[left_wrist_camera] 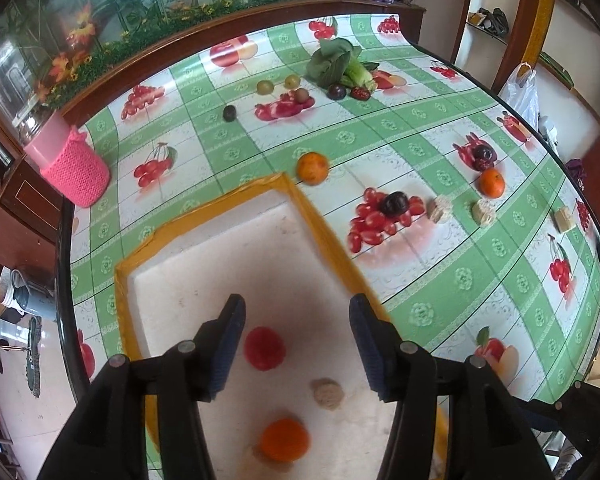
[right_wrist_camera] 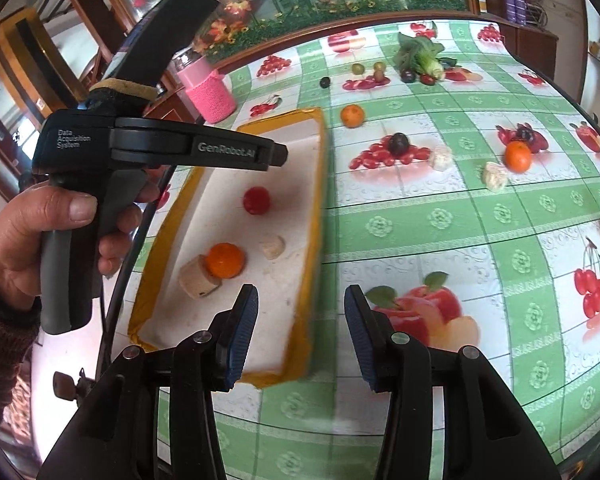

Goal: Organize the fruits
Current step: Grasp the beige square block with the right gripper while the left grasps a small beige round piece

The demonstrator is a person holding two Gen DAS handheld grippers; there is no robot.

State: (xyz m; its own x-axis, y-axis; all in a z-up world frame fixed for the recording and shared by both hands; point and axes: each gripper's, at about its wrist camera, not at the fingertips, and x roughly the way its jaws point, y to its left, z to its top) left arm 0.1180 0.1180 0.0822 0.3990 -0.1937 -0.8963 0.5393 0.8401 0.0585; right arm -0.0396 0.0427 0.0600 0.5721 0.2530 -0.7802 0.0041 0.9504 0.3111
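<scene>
My left gripper (left_wrist_camera: 296,344) hangs over the white tray (left_wrist_camera: 204,248) with its jaws apart and nothing between them; the red fruit (left_wrist_camera: 265,347) lies on the tray floor below the gap, closer to the left pad. My right gripper (right_wrist_camera: 300,336) is also parted and empty, over the tray's near right corner and the checked tablecloth (right_wrist_camera: 440,216). In the right view my left hand (right_wrist_camera: 40,232) grips the handle at nine o'clock. Inside the tray sit the red fruit, an orange (right_wrist_camera: 225,260) touching a cork-like block (right_wrist_camera: 198,280), and a pale lump (right_wrist_camera: 272,246). Outside, a second orange (right_wrist_camera: 352,115) lies just past the tray's far corner at twelve o'clock, and a third orange (right_wrist_camera: 518,156) at two o'clock.
</scene>
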